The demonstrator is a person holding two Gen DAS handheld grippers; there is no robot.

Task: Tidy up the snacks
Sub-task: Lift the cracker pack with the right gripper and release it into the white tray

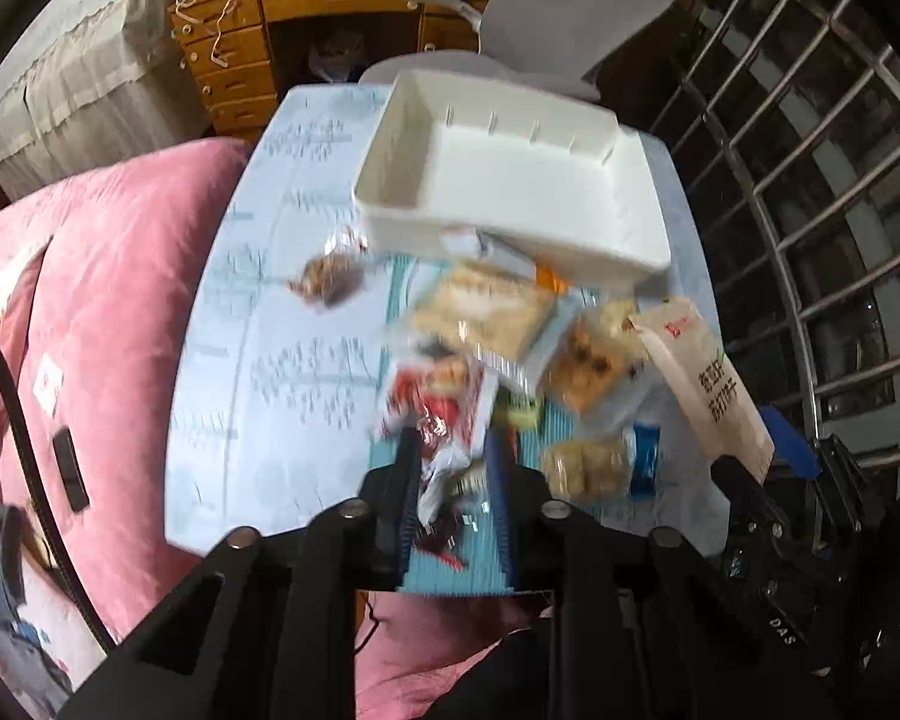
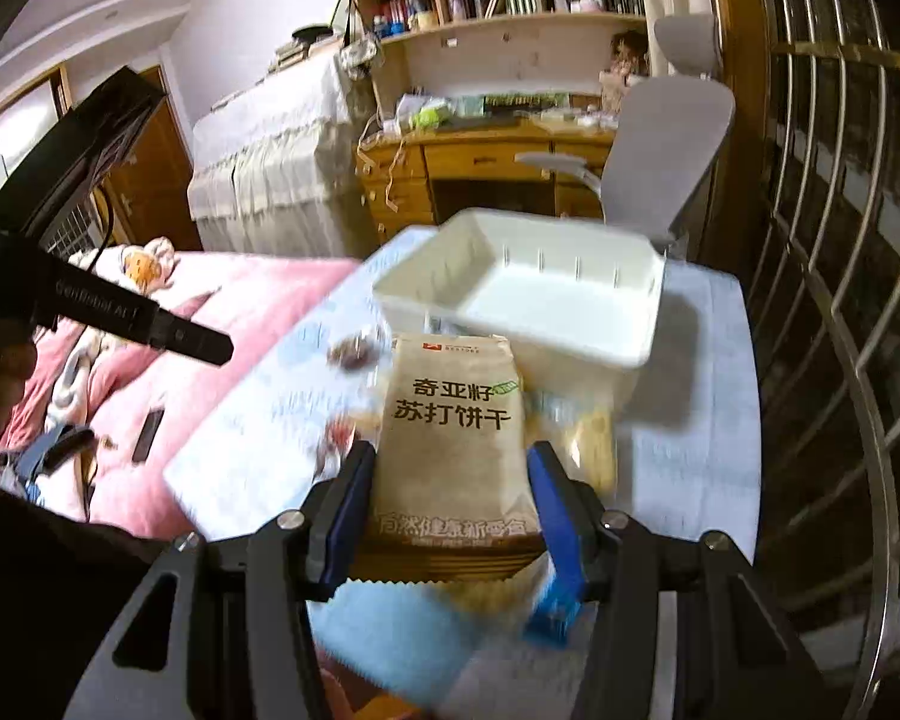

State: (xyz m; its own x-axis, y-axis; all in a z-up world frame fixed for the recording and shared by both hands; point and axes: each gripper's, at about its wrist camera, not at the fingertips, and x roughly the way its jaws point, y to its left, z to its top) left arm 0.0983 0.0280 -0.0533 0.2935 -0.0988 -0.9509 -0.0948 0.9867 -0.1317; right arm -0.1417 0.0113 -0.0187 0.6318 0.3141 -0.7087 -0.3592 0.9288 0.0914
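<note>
My left gripper [image 1: 453,444] is shut on a red-and-white snack packet [image 1: 444,414], lifted above the table. My right gripper [image 2: 447,468] is shut on a tall brown cracker bag [image 2: 456,438] with printed characters, which stands upright between the blue pads; the same cracker bag [image 1: 705,384] shows at the right of the left wrist view. A white plastic bin [image 1: 510,180] sits empty at the table's far side, also seen as the white bin [image 2: 534,294]. Several clear packets of biscuits [image 1: 486,309] lie in a pile in front of it.
A small brown nut packet [image 1: 330,279] lies alone left of the pile. The light blue table [image 1: 282,360] stands beside a pink bed [image 1: 108,300]. A grey chair [image 2: 666,150] and wooden desk [image 2: 480,162] are behind; metal window bars [image 2: 840,300] run along the right.
</note>
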